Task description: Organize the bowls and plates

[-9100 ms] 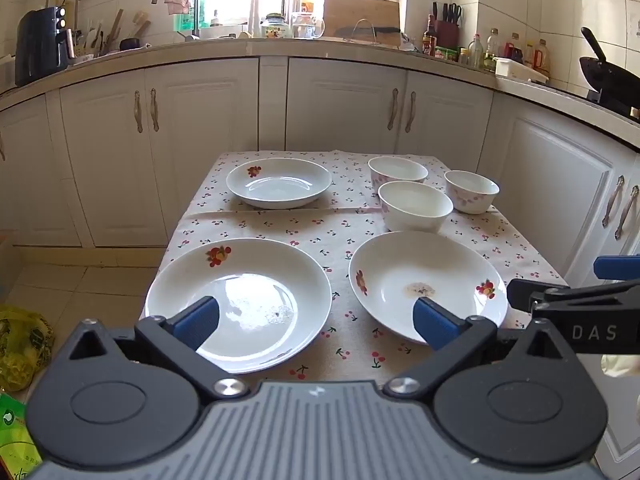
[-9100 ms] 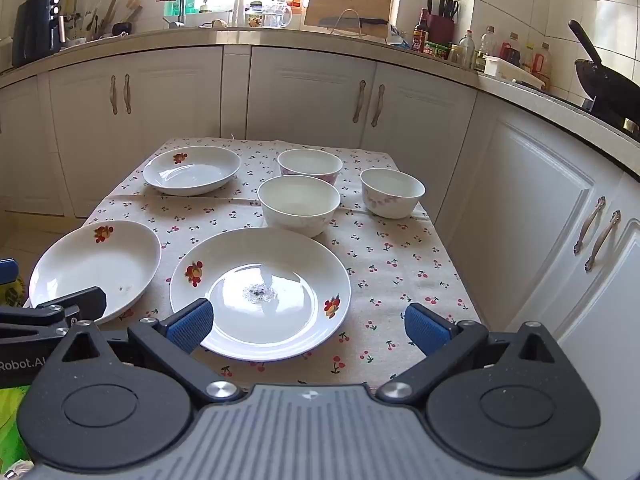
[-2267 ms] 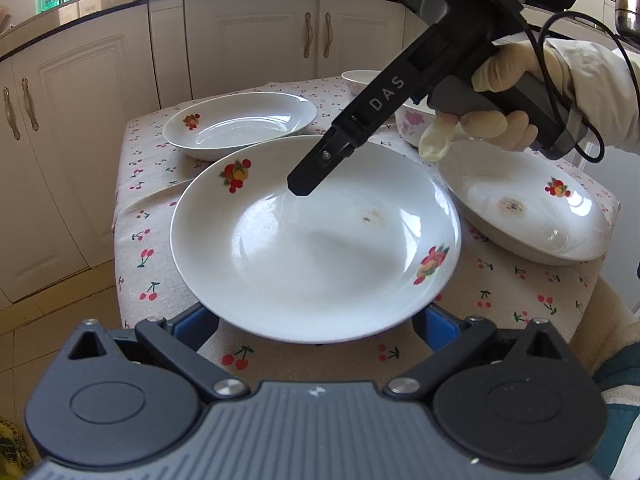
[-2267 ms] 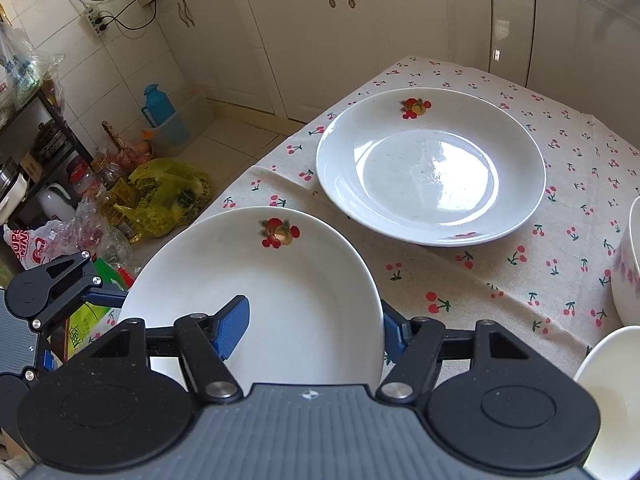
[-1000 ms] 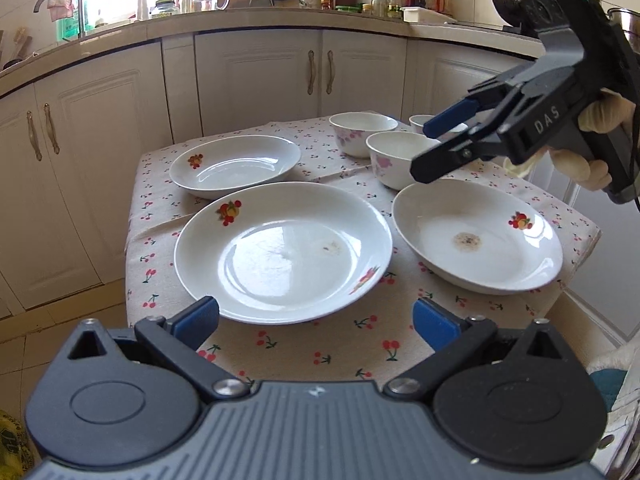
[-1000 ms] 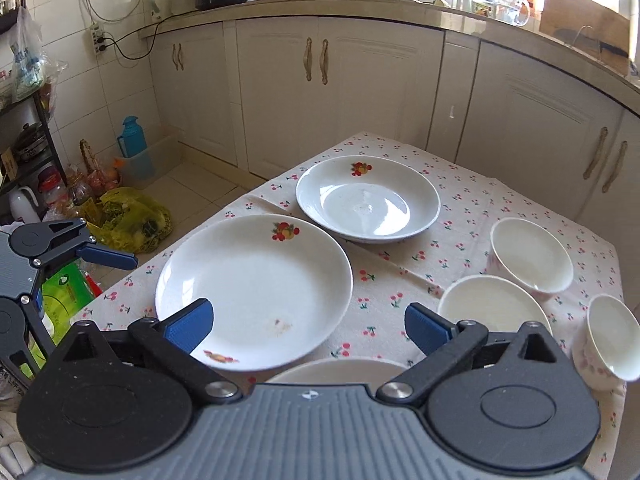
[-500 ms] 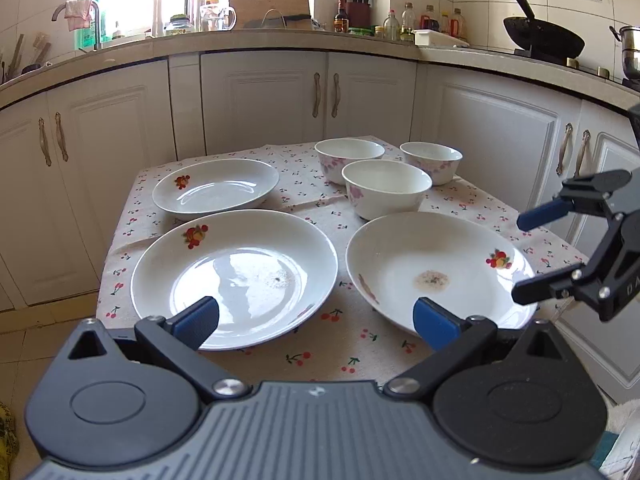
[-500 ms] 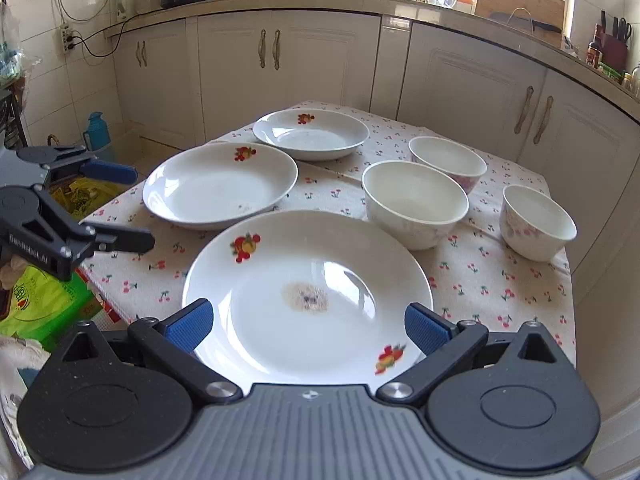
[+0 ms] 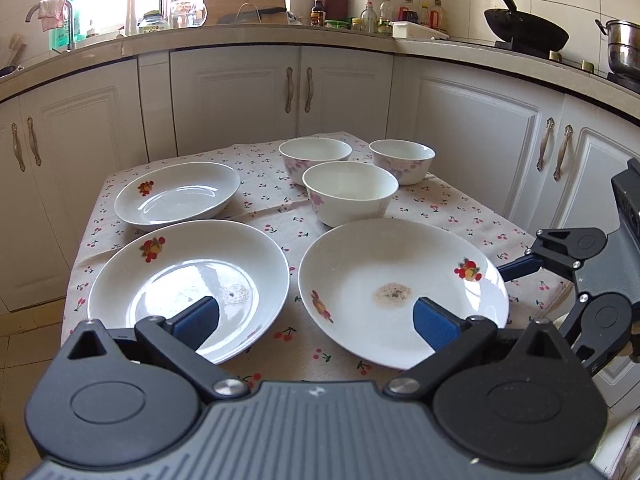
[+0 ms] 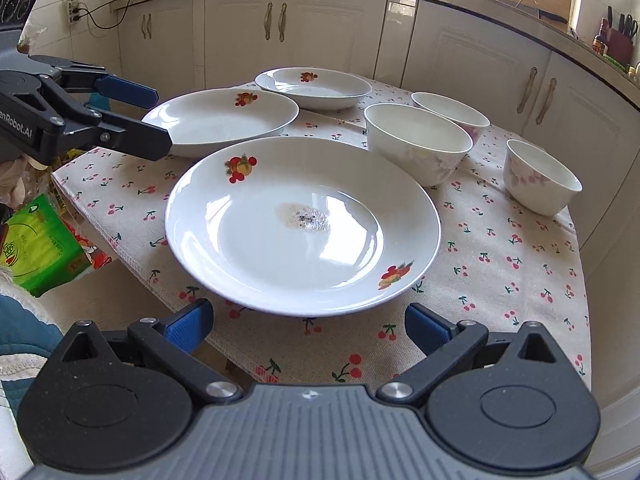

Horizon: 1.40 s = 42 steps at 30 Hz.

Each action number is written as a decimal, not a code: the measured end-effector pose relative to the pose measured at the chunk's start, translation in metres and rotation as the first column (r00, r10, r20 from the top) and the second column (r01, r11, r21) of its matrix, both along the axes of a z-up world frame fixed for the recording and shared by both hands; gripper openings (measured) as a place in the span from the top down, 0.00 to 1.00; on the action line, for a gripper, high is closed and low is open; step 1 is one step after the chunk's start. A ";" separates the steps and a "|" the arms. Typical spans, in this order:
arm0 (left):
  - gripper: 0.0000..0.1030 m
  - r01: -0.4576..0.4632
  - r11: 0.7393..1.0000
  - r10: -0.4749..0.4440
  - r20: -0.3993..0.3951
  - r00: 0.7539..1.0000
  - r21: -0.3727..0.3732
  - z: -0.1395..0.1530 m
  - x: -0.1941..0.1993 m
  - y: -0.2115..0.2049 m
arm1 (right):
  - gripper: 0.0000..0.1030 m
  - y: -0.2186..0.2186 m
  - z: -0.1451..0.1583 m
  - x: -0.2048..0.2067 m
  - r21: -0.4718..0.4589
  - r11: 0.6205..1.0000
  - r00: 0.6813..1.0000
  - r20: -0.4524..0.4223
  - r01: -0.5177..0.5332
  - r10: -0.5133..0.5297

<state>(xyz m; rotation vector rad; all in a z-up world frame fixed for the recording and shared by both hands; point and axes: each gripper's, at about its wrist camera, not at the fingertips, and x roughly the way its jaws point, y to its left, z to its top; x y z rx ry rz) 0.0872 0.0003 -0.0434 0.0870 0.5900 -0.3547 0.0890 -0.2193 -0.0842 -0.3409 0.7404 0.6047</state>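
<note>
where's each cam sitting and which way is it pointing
Left wrist: sits on the left tongs at the table's near edge, facing the cabinets and window counter across the plates and bowls; its own open blue-padded fingers show, and the right tongs enter from the right.
Right wrist: sits on the right tongs low at the near edge, facing the stained plate; its open fingers show, the left tongs enter from the left.
Shared: the stained plate, two more plates, three bowls, the cherry tablecloth.
</note>
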 end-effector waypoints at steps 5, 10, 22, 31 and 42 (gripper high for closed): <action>0.01 0.025 1.000 -0.024 -0.026 0.999 0.017 0.005 0.016 -0.005 | 0.00 0.000 -0.005 0.009 0.025 1.000 1.000 -0.004 -0.003 0.003; 0.01 0.077 0.996 -0.076 -0.038 0.996 0.037 0.009 0.031 -0.013 | 0.00 -0.003 -0.008 0.013 0.061 0.998 1.000 -0.027 -0.001 0.002; 0.01 0.170 0.985 -0.167 -0.079 0.983 0.025 0.013 0.069 -0.028 | 0.00 -0.002 -0.009 0.011 0.073 0.997 1.000 -0.022 0.022 -0.020; 0.01 0.340 0.939 -0.333 -0.112 0.936 0.050 0.015 0.090 -0.052 | 0.00 -0.008 -0.015 0.003 0.112 0.994 0.999 0.038 0.008 -0.013; 0.01 0.457 0.881 -0.430 -0.198 0.881 0.121 0.000 0.119 -0.067 | 0.00 -0.008 -0.016 -0.001 0.133 0.991 0.998 0.065 0.019 -0.027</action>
